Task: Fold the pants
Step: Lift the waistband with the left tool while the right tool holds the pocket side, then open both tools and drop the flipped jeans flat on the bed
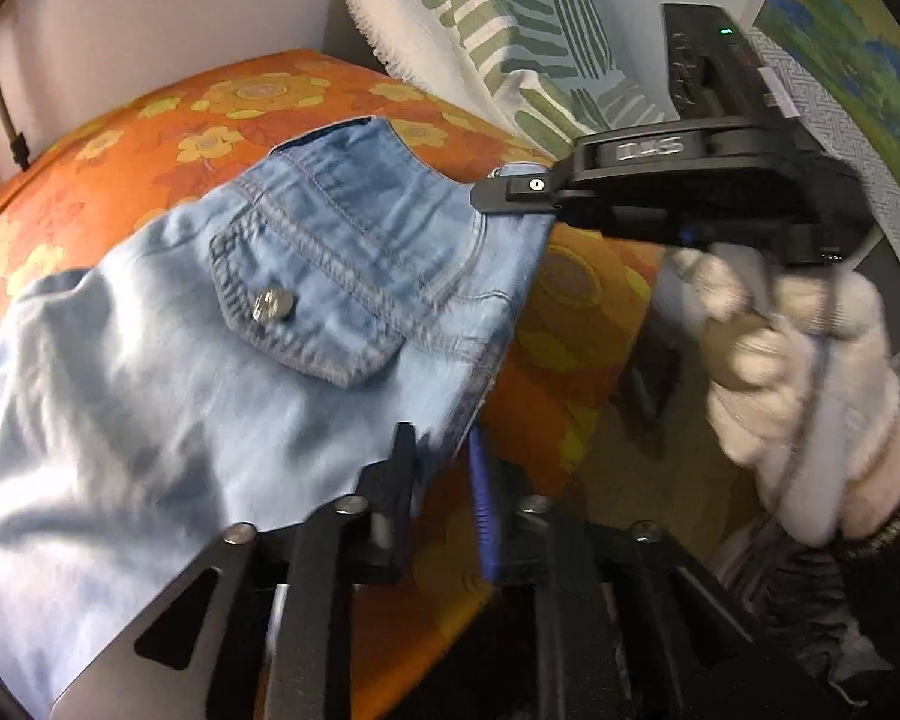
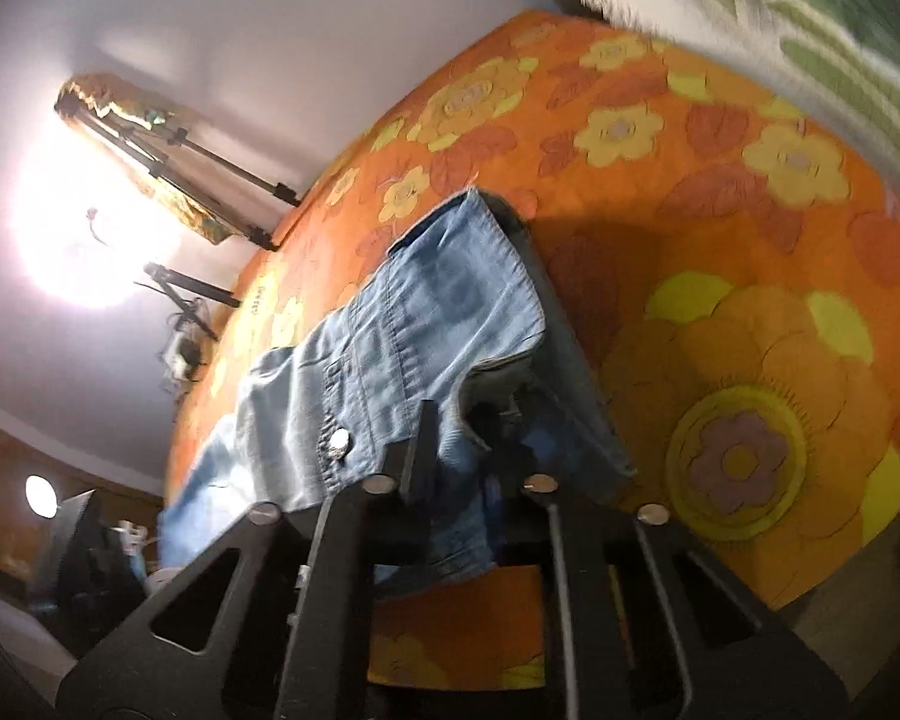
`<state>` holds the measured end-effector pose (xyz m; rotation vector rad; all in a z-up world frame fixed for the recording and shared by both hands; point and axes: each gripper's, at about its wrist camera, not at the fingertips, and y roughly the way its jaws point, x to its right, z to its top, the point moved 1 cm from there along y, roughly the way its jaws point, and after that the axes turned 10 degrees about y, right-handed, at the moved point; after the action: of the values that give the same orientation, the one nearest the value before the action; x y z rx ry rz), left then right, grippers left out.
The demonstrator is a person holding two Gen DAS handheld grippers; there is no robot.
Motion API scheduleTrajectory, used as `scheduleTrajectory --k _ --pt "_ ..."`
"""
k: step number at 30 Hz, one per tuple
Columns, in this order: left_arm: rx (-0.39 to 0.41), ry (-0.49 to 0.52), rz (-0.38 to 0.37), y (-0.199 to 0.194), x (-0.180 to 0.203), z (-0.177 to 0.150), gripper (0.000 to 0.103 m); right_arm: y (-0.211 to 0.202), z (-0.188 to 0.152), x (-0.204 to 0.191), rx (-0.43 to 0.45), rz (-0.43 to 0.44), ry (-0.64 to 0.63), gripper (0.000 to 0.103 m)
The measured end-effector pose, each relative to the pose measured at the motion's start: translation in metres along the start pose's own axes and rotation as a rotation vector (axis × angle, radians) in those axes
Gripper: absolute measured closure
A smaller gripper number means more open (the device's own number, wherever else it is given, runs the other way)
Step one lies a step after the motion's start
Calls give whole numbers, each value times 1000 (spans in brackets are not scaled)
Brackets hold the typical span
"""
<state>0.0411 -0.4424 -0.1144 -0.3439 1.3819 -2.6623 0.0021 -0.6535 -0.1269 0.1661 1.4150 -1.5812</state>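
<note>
Light blue jeans (image 1: pixel 222 324) lie on an orange flowered bedcover (image 1: pixel 150 120), back pocket with a metal button (image 1: pixel 273 304) facing up. My left gripper (image 1: pixel 444 462) stands at the near waistband edge, its jaws slightly apart with the denim hem between them and bedcover showing in the gap. My right gripper (image 1: pixel 498 198), held by a white-gloved hand (image 1: pixel 798 360), is shut on the far waistband corner. In the right wrist view the jeans (image 2: pixel 426 324) bunch up between the fingers of the right gripper (image 2: pixel 468 438), lifted a little off the bedcover (image 2: pixel 720 192).
A white pillow with green leaf stripes (image 1: pixel 480 18) leans at the head of the bed. Beyond the bed's far edge stand a tripod (image 2: pixel 210 150) and a bright lamp (image 2: pixel 84 228) against the wall. The bed's edge drops off at right, below the gloved hand.
</note>
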Motion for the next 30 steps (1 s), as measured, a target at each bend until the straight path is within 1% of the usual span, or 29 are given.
scheduleTrajectory --k 2,4,5,6,7,9,11,13,14,16,17,19,20,21,22,23,24,25,26,27,28,29,30 --pt "14 0 0 -20 -2 -12 83 -1 -1 -4 37 -81 -52 94" --pt "28 -29 15 -41 -12 -26 83 2 -5 -9 67 -165 -118 95" --pt "39 -58 25 -54 -22 -35 83 3 -7 -9 72 -177 -133 95" --pt "51 -105 49 -71 -38 -48 83 3 -7 -9 73 -180 -134 95" --pt "56 -131 71 -81 -49 -56 83 3 -8 -8 75 -182 -131 95" --pt "57 -194 167 -105 -80 -82 83 2 -8 -8 83 -184 -126 95" --pt "46 -262 222 -117 -104 -103 83 -2 -6 -10 96 -169 -123 95" --pt "17 -287 268 -119 -118 -122 83 -6 -6 -17 120 -161 -134 96" --pt "6 -290 270 -117 -120 -129 83 -6 -6 -20 129 -162 -137 96" --pt "-20 -305 242 -109 -119 -143 83 -7 -5 -24 149 -173 -144 96" --pt "-34 -307 217 -102 -116 -148 83 -5 -5 -24 155 -202 -150 96" --pt "-64 -289 199 -89 -104 -159 83 5 -7 -21 153 -289 -170 96" --pt "-64 -276 204 -87 -99 -161 82 13 -10 -18 134 -343 -188 96" --pt "-50 -255 216 -88 -96 -161 82 16 -11 -16 126 -368 -200 96" --pt "-51 -249 207 -90 -94 -161 82 19 -15 -17 124 -411 -217 95" --pt "-50 -266 188 -92 -97 -162 82 18 -16 -18 132 -438 -231 92" --pt "-46 -290 171 -96 -99 -162 83 14 -17 -21 155 -475 -244 86" --pt "-28 -312 166 -103 -104 -161 83 8 -17 -23 181 -509 -250 80" --pt "4 -322 173 -113 -109 -159 83 -2 -17 -28 210 -532 -253 79" --pt "35 -327 191 -122 -111 -156 83 -11 -17 -34 229 -515 -262 76" --pt "71 -341 216 -133 -117 -152 82 -22 -17 -43 245 -469 -274 69" --pt "89 -354 223 -138 -122 -147 82 -28 -16 -52 253 -426 -281 65" --pt "100 -364 225 -140 -128 -143 83 -32 -15 -62 251 -368 -292 57"
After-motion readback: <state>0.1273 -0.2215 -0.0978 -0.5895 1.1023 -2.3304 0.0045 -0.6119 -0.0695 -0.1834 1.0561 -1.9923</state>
